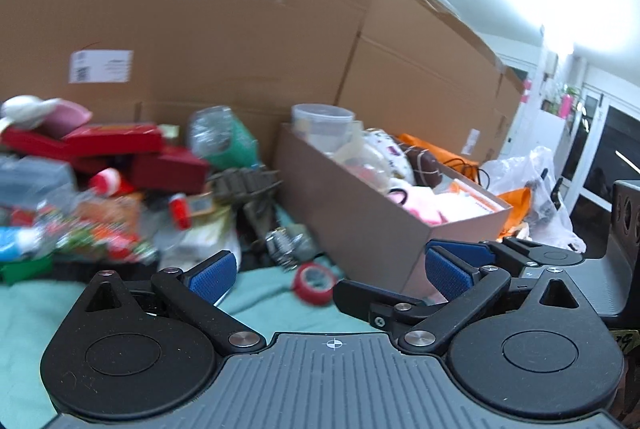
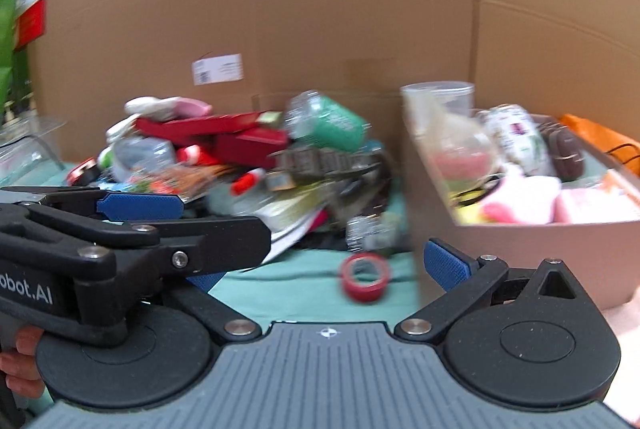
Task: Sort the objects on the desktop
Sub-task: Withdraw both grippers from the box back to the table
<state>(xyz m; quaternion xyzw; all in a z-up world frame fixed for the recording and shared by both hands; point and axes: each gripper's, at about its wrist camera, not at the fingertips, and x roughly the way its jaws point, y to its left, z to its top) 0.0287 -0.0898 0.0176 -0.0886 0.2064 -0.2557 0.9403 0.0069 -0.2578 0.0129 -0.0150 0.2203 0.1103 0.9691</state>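
Left wrist view: your left gripper (image 1: 329, 271) stands wide, nothing between its blue pads (image 1: 212, 276); the red tape roll (image 1: 315, 283) lies on the green cloth (image 1: 256, 299) just beyond them; far left sits the blurred pile of clutter (image 1: 108, 185), red boxes on top; to the right stands the brown sorting box (image 1: 360, 213), filled with soft pink items and a clear cup (image 1: 322, 127); only here do you see the white plastic bag (image 1: 532, 185) and the glass doors far right.

Right wrist view: your right gripper (image 2: 326, 271) is likewise spread wide and empty; the tape roll (image 2: 366, 277) rests between and just past its fingers; the pile (image 2: 240, 165) lies far centre, the box (image 2: 520, 253) right; only this view shows your left gripper (image 2: 168, 225) crossing in from the left, near the pile, and the red poster far left.
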